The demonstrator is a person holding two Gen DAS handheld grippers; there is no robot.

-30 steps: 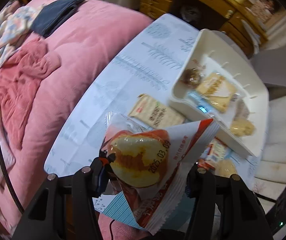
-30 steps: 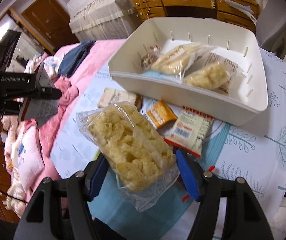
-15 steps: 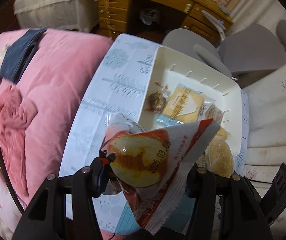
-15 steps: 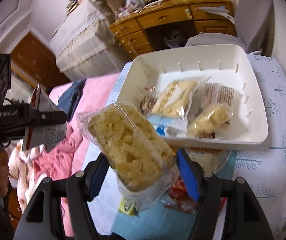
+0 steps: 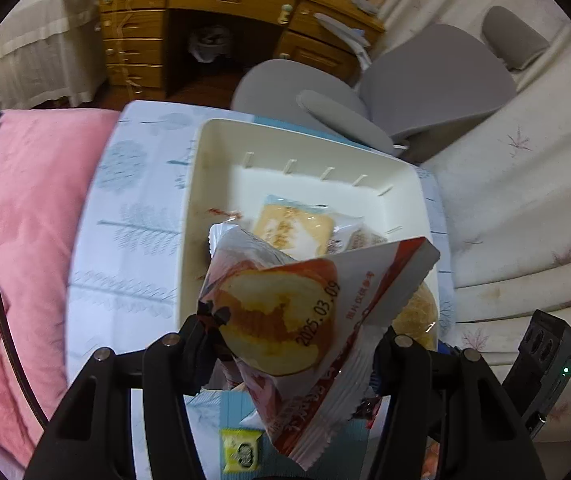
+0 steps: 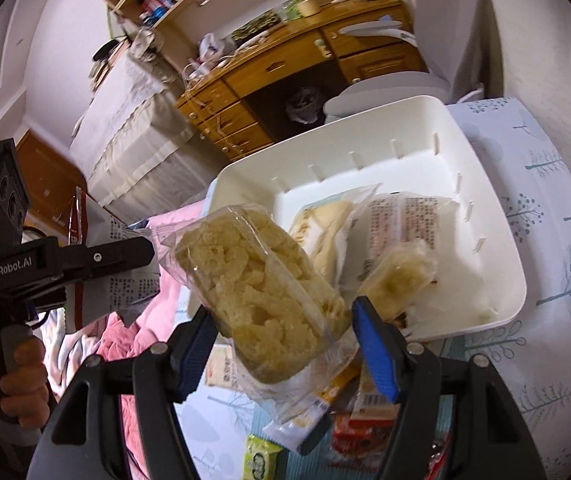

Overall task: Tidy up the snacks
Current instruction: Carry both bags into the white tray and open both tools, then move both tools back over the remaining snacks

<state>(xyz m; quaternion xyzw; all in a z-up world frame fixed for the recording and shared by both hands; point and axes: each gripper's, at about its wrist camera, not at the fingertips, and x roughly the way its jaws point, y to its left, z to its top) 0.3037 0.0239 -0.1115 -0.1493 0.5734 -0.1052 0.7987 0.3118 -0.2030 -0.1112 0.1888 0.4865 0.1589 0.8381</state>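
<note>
My left gripper [image 5: 297, 344] is shut on a red-and-white bun packet [image 5: 285, 320] and holds it above the near edge of the white bin [image 5: 193, 200]. My right gripper [image 6: 285, 328] is shut on a clear bag of puffed rice snack [image 6: 261, 280] and holds it over the bin's [image 6: 497, 248] near left corner. Several wrapped snacks [image 6: 397, 272] lie inside the bin. The left gripper also shows at the left of the right wrist view [image 6: 147, 250], with its packet.
Loose snack packets [image 6: 261, 458] lie on the tree-print tablecloth [image 6: 557, 280] near me, a yellow one [image 5: 239, 450] among them. A pink quilt [image 5: 25, 208] lies left, grey chairs [image 5: 425, 92] and a wooden desk [image 5: 213, 12] stand beyond the table.
Both grippers have risen and moved forward over the bin with their packets still held. The loose snacks on the cloth now lie below and behind the fingers.
</note>
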